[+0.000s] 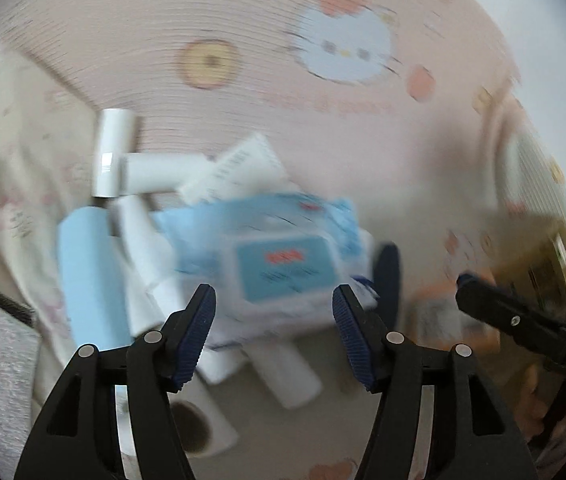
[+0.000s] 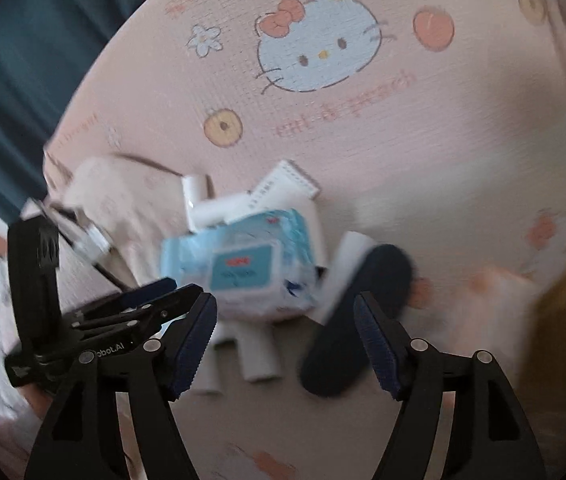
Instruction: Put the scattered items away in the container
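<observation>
A blue wet-wipe pack (image 1: 279, 256) lies on a pile of white tubes (image 1: 155, 172), a light blue tube (image 1: 87, 272) and a white sachet (image 1: 243, 168) on the pink cartoon sheet. My left gripper (image 1: 275, 312) is open just in front of the pack. My right gripper (image 2: 283, 320) is open, facing the same pack (image 2: 243, 264). A dark navy oblong object (image 2: 359, 312) lies right of the pack. The left gripper (image 2: 151, 304) shows at the left of the right wrist view. The frames are blurred.
A cream fabric bag (image 1: 11, 152) lies left of the pile and shows in the right wrist view too (image 2: 123, 200). A roll with a cardboard core (image 1: 199, 424) lies near my left fingers. A yellowish box (image 1: 539, 248) stands at the right.
</observation>
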### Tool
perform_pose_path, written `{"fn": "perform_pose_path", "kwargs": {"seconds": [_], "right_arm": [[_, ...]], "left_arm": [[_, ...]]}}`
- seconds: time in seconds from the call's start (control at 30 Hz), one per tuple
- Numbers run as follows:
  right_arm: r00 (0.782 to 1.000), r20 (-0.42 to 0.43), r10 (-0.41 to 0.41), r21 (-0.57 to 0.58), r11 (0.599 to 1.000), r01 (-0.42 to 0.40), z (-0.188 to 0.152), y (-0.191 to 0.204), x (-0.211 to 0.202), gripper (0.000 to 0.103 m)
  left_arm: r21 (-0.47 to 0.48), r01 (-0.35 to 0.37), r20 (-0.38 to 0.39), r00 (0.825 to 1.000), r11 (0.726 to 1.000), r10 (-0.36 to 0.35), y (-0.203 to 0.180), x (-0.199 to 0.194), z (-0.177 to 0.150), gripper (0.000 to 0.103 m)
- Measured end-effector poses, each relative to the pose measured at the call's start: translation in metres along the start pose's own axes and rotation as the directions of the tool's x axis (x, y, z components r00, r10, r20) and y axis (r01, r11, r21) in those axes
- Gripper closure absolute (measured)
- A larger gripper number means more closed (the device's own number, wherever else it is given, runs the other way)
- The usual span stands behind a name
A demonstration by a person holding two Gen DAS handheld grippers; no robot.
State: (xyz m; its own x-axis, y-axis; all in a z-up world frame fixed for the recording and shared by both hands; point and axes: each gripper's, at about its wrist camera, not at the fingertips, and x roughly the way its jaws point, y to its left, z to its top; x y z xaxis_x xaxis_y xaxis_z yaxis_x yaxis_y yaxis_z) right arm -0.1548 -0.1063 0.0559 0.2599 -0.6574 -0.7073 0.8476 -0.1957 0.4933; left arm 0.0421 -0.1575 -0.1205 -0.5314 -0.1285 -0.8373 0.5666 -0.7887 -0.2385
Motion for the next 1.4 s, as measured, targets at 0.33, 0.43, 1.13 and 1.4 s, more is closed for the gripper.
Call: {"fn": "perform_pose_path", "kwargs": {"seconds": [0.33, 0.43, 1.13, 1.4], "right_arm": [[0.997, -0.034, 0.065, 0.031, 0.997, -0.064, 0.010, -0.009, 0.071, 0.033], [0.995, -0.064, 0.071, 0.034, 0.997, -0.069, 0.010, -0.011, 0.089, 0.033], [0.985, -0.144, 0.090, -0.020, 0.995, -0.094, 0.015, -0.004, 0.127, 0.049], [0.996, -0.072, 0.045, 0.001, 0.999, -0.045, 0.018, 0.006, 0.083, 0.054]], "left_arm": [[-0.141, -0.032, -0.024, 0.999, 0.989, 0.029, 0.046, 0.035, 0.011, 0.037], [-0.199, 0.010, -0.027, 1.000, 0.980, -0.015, 0.055, 0.043, 0.011, 0.037], [-0.340, 0.095, -0.056, 0.991, 0.936, -0.121, 0.056, 0.056, 0.016, 0.047], [-0.287, 0.171, 0.027, 0.985, 0.943, -0.170, 0.028, 0.023, 0.031, 0.047]]}}
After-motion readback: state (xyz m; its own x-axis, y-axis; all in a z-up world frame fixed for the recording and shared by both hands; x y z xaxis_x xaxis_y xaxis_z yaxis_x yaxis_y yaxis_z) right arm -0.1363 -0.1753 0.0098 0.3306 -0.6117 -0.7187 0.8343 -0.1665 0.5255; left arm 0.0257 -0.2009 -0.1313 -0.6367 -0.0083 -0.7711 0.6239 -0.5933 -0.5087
